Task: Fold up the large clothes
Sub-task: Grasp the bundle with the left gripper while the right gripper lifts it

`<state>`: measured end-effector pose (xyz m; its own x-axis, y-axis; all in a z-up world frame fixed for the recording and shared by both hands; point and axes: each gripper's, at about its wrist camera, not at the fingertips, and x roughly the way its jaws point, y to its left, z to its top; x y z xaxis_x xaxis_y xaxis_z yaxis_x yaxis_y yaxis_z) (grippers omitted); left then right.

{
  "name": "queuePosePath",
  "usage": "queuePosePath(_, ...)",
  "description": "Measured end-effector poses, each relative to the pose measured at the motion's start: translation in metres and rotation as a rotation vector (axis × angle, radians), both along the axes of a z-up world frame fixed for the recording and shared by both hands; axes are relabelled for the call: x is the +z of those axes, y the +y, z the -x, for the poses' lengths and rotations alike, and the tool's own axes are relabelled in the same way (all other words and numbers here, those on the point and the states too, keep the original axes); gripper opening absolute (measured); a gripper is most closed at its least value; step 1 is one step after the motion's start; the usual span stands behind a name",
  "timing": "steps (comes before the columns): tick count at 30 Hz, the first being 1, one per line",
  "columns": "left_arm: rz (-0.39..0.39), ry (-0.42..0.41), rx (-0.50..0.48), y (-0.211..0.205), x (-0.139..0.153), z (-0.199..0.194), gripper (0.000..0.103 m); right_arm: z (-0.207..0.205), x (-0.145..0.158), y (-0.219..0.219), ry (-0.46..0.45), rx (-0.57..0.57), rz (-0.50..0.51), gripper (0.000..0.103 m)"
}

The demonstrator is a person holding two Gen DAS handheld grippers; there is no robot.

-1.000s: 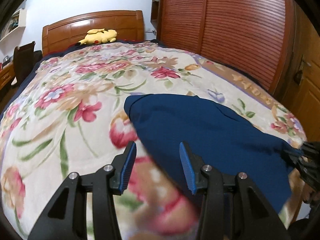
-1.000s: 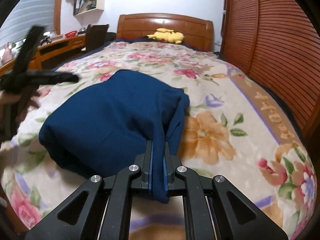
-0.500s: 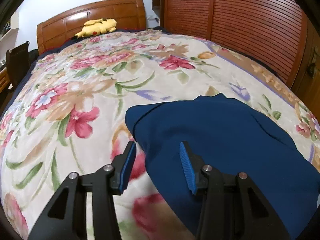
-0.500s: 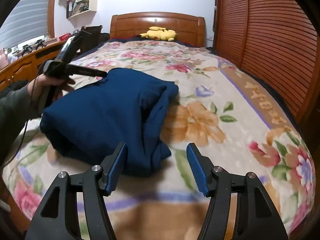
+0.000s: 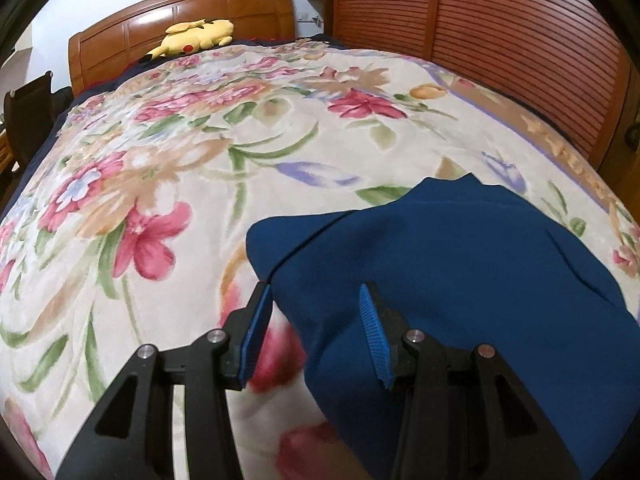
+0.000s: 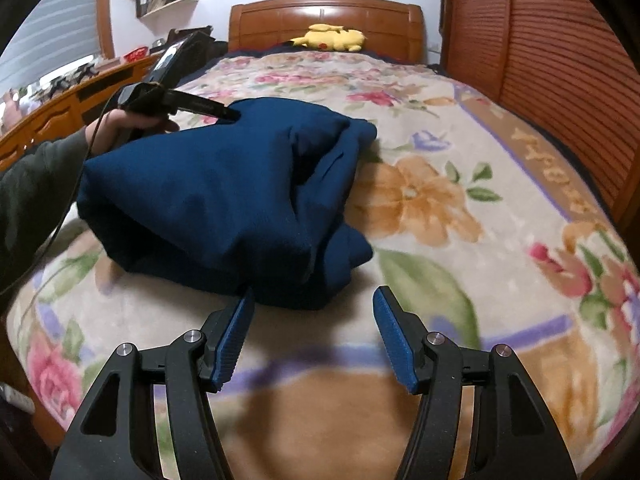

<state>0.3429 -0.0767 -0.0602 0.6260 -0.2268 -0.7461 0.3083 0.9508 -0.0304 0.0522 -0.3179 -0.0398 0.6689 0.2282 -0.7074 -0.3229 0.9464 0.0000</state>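
A dark blue garment (image 6: 208, 192) lies in a rough, bunched fold on the floral blanket (image 6: 440, 200). My right gripper (image 6: 315, 294) stands open just short of the garment's near edge, with nothing between its pads. In the left wrist view the garment (image 5: 460, 260) fills the lower right. My left gripper (image 5: 315, 292) is open low over its left edge; cloth lies under the gap, and the pads do not press on it. From the right wrist view, the left gripper (image 6: 232, 113) reaches the garment's far side, held by a hand (image 6: 116, 124).
A yellow plush toy (image 5: 192, 36) rests by the wooden headboard (image 5: 180, 12). Slatted wooden wardrobe doors (image 5: 500, 40) run along the bed's right side. A wooden desk (image 6: 60, 112) stands to the left. The bed's foot edge lies below my right gripper.
My right gripper opened and let go of the garment's fold, which dropped onto the bed. My left gripper moved down and across to the garment's left edge.
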Motion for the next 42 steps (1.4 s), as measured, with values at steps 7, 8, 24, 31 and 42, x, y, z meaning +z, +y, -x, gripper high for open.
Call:
queuePosePath(7, -0.005, 0.009, 0.003, -0.001, -0.005, -0.009, 0.046, -0.012, -0.004, 0.012, -0.007, -0.023, -0.035, 0.063)
queuePosePath(8, -0.017, 0.009, 0.003, -0.002, -0.006, -0.011, 0.048, -0.013, -0.005, 0.014, -0.010, -0.028, -0.034, 0.063)
queuePosePath(24, 0.000, 0.071, 0.015, -0.001, -0.023, -0.033, 0.050, -0.033, -0.016, 0.016, 0.038, -0.032, -0.105, 0.053)
queuePosePath(31, 0.028, 0.057, 0.012, 0.002, -0.009, -0.028, 0.006, -0.034, -0.008, 0.012, 0.019, -0.011, -0.186, 0.016)
queuePosePath(42, -0.062, -0.101, 0.016, -0.019, 0.062, 0.014, 0.003, -0.033, 0.031, -0.003, -0.103, -0.039, -0.240, 0.008)
